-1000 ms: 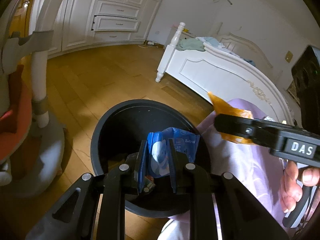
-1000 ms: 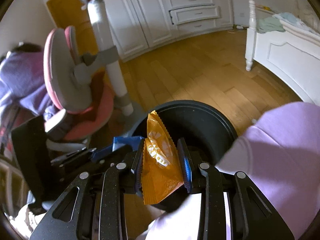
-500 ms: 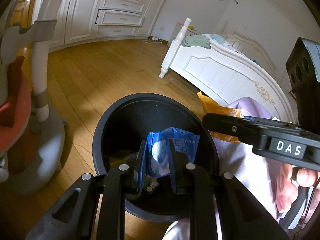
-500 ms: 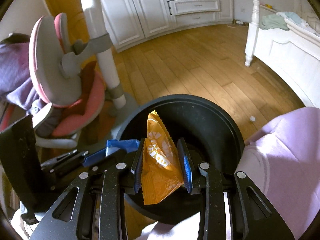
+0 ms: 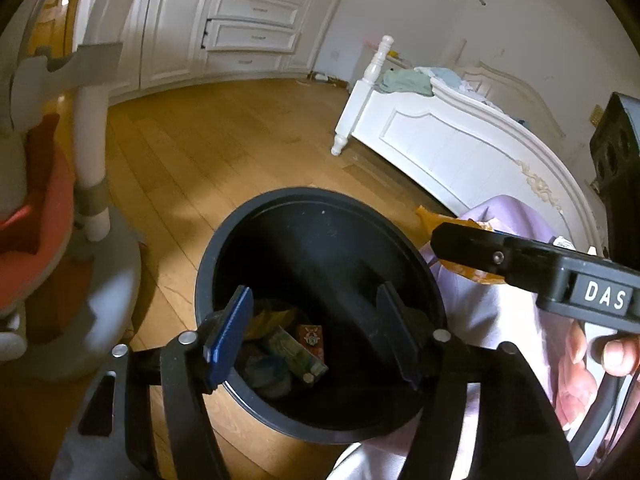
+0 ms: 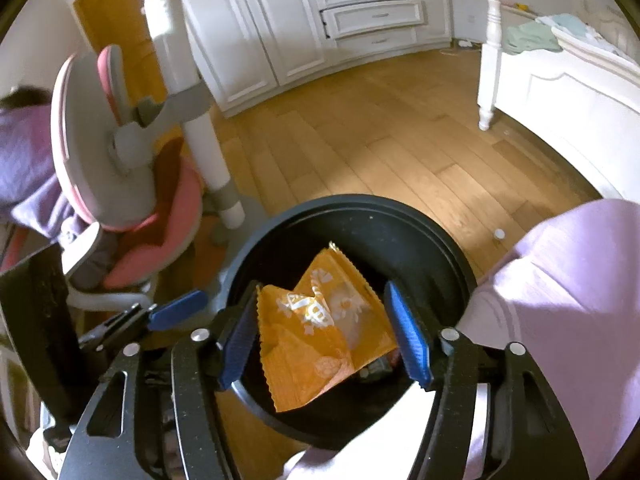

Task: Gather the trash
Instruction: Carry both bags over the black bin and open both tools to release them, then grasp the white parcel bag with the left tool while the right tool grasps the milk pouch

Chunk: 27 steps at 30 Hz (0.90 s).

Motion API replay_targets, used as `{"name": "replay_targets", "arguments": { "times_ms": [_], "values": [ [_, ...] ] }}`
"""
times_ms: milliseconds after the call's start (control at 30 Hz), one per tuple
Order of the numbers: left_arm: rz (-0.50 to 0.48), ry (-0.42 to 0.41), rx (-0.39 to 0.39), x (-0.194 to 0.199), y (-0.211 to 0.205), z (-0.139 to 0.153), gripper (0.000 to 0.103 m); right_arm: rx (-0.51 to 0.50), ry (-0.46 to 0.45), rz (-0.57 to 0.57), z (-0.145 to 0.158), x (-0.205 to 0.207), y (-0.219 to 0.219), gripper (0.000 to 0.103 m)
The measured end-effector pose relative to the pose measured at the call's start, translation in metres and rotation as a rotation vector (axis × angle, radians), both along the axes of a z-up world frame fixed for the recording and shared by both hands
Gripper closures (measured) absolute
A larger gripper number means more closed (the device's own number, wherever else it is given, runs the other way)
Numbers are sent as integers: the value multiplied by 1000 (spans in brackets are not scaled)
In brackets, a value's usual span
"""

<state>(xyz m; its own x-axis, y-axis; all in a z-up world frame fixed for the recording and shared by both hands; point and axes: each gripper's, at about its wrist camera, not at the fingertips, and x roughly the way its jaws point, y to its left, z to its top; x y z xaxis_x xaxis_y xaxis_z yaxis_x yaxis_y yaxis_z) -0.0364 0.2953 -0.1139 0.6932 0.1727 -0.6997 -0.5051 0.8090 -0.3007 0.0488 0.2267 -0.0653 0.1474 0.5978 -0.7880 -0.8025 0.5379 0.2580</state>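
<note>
An orange snack wrapper (image 6: 320, 328) hangs loose between the two blue pads of the right gripper (image 6: 324, 334), directly over the open mouth of a black round trash bin (image 6: 420, 224). The jaws have just been opening and now stand apart; the wrapper lies nearer the left pad, with a clear gap at the right one, so it appears released and on its way down rather than held.

Below the fingers of the left gripper (image 5: 316, 332), the bin's floor shows trash already dropped: a dark blue crumpled packet (image 5: 266, 372), a green packet (image 5: 298, 354) and a small red box (image 5: 311, 338). This gripper's jaws have also just been opening; they stand wide apart with nothing between them.

To do this step well, both grippers should keep their pads spread and stay centred over the bin's mouth until the orange wrapper falls clear of the fingers. It is light and crinkled, so it may catch on the ribbed left pad; a slight shake or a tilt toward the bin's far wall would likely free it. Pulling back too soon risks dragging it over the near rim.

Beyond the fingertips lies a wooden floor (image 6: 400, 152), with a pink chair (image 6: 160, 216) to the left, a white bed (image 6: 560, 92) to the right, and the person's lilac clothing (image 6: 560, 300) just beside the right finger.
</note>
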Motion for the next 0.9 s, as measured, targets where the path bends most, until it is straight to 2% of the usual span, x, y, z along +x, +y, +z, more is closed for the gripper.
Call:
{"name": "replay_targets", "arguments": {
  "times_ms": [133,200,267,300,400,633,733,900],
  "values": [
    [-11,1,9,1,-7,5,38,55,26,-22,8,4,-16,35],
    [-16,-3,17,1,-11,9,33,102,44,-31,14,7,-27,31],
    [-20,-11,30,2,-16,14,31,157,62,-44,20,9,-36,18],
    [-23,-12,36,3,-17,16,30,200,83,-52,24,12,-43,16],
    [-33,-6,49,6,-24,20,30,265,123,-67,34,21,-60,16],
    [-83,-15,65,18,-46,38,30,342,128,-128,54,29,-121,16],
    [-148,-33,74,30,-69,51,25,358,101,-180,58,30,-162,16],
    [-314,-71,77,59,-122,71,23,346,32,-321,66,42,-244,16]
  ]
}}
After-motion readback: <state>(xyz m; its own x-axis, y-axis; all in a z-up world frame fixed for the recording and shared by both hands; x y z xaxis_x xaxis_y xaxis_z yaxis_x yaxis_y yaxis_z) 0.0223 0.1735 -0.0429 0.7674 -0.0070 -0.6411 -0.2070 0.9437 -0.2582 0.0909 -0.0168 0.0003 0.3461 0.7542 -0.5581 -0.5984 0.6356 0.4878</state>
